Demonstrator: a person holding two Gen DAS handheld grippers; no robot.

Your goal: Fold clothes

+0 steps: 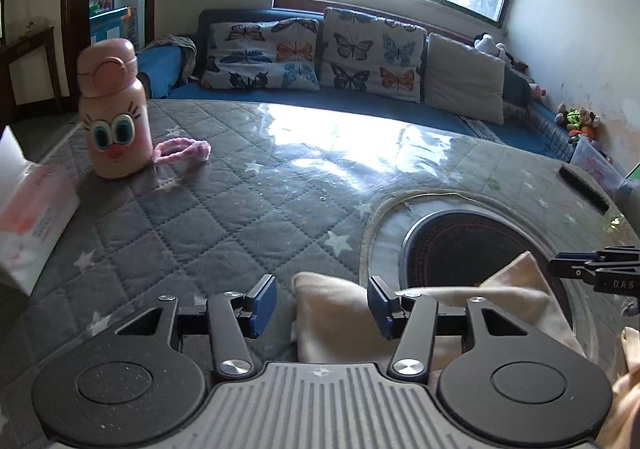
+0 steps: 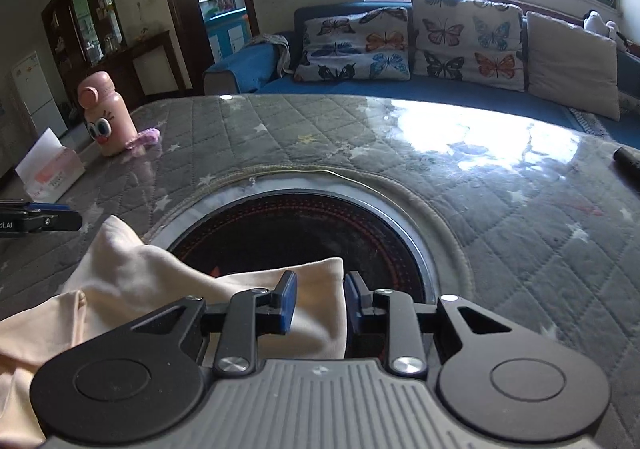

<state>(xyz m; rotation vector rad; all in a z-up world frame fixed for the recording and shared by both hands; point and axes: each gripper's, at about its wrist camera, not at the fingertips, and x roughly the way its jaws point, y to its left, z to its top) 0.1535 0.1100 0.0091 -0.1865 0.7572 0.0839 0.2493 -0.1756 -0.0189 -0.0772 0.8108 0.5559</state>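
A cream garment (image 1: pixel 344 325) lies on the grey quilted table cover (image 1: pixel 224 217), partly over the round black cooktop (image 1: pixel 468 245). My left gripper (image 1: pixel 322 305) is open, its blue pads on either side of the garment's left corner. In the right wrist view the garment (image 2: pixel 160 289) spreads to the left and down. My right gripper (image 2: pixel 320 305) is open with the garment's right corner between its blue pads. The right gripper's tip shows at the right edge of the left wrist view (image 1: pixel 600 269); the left gripper's tip shows at the left edge of the right wrist view (image 2: pixel 40 221).
A pink bottle with a cartoon face (image 1: pixel 114 113), a pink fuzzy loop (image 1: pixel 182 151) and a tissue box (image 1: pixel 28 209) stand on the table's left. A black remote (image 1: pixel 584 189) lies at the far right. A blue sofa with butterfly cushions (image 1: pixel 320 49) stands behind.
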